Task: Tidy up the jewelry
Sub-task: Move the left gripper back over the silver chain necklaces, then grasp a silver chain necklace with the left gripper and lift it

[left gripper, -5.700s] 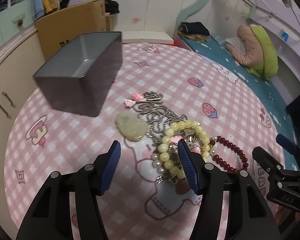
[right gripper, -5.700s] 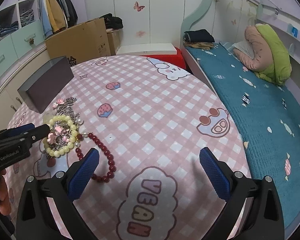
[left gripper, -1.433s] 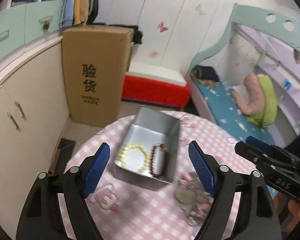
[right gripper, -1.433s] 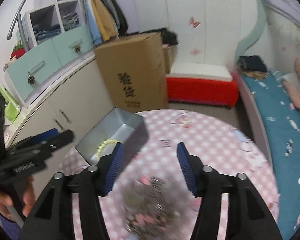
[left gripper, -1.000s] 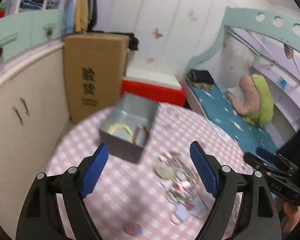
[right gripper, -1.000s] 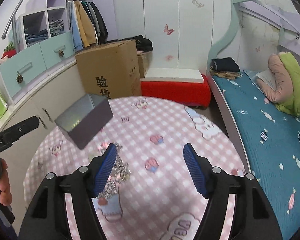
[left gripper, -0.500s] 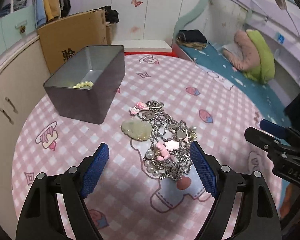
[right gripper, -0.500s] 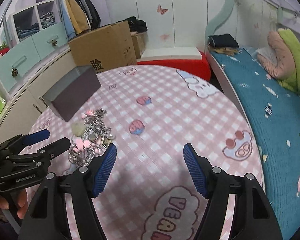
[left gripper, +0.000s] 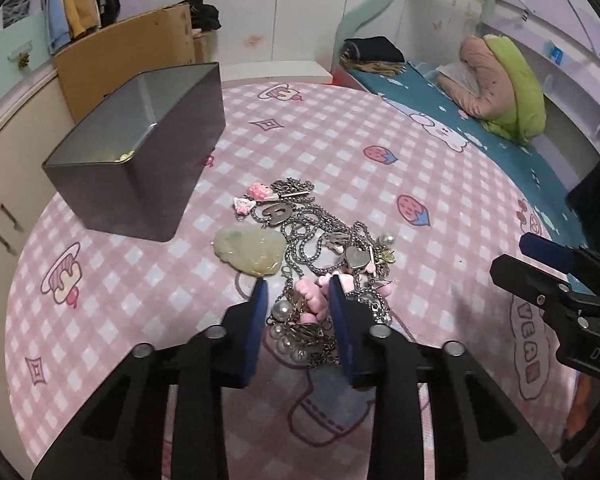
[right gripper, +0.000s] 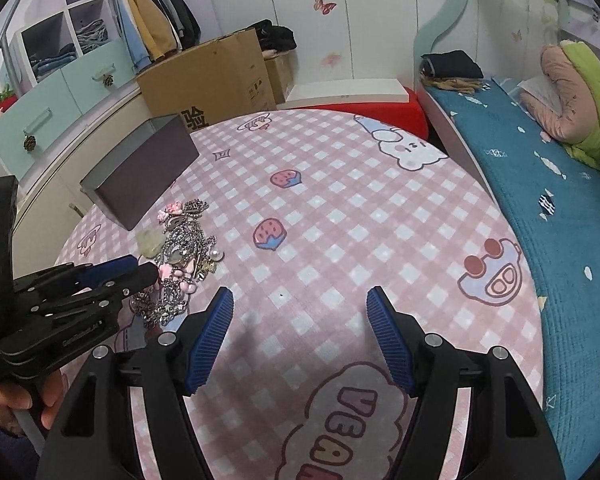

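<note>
Left gripper (left gripper: 298,294) dropped onto jewelry pile (left gripper: 320,248) — jaws just closing around pink charm (left gripper: 314,296); right gripper (right gripper: 300,300) released.

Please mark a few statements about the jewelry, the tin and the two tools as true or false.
1. The left tool has closed in around the tangled jewelry pile. True.
2. The right tool holds a necklace. False: its jaws are open over bare tablecloth.
3. The grey tin lies on its side. False: it stands upright, open at the top.
4. The pale green pendant lies on the cloth beside the chains. True.
</note>
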The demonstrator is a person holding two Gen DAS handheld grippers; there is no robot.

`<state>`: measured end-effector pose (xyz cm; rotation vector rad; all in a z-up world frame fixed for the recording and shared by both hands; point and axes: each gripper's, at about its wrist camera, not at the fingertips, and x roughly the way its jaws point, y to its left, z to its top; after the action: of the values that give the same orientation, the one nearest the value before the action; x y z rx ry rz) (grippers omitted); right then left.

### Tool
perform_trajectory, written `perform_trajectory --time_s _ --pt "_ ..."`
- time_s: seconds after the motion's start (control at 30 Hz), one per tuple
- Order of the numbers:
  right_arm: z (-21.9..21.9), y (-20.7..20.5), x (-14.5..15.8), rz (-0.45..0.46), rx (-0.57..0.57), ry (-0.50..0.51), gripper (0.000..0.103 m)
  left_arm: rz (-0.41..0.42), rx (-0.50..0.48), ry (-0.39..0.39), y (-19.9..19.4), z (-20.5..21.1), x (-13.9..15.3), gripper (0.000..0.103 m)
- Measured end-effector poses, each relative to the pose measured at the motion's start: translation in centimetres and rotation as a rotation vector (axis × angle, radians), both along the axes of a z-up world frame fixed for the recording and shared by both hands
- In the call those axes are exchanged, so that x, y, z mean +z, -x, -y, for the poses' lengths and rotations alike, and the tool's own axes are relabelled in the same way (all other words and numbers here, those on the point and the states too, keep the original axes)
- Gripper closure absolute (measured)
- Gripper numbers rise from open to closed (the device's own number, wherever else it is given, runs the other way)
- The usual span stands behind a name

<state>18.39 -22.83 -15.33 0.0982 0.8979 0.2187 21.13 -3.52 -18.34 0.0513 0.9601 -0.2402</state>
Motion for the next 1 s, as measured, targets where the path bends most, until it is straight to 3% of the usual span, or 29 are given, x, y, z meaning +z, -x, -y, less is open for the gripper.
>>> perform_trajectory --time_s 0.3,0.4,0.67,0.8,1.0 --pt "-0.2 -0.4 -0.4 -0.01 0.01 -0.012 0.035 -0.009 -0.021 0.003 -0.2 0.0 0.0 0.078" --pt "-0.2 -0.4 -0.5 -0.014 0.007 -0.017 0.035 -0.005 -0.038 -0.009 -0.1 0.4 0.1 0.087" --pt "-0.6 -0.5 -0.8 -0.021 0.026 -0.024 0.035 -0.005 -0.045 0.002 -0.3 0.3 0.1 0.091" --pt "-1.3 -0.5 -0.9 -0.025 0.039 -0.025 0.035 -0.002 -0.042 0.054 0.0 -0.5 0.8 0.096" --pt "-2.6 -0.6 -1.1 -0.028 0.072 -0.022 0.035 -0.014 -0.022 0.198 0.4 -3.3 2.5 0.096"
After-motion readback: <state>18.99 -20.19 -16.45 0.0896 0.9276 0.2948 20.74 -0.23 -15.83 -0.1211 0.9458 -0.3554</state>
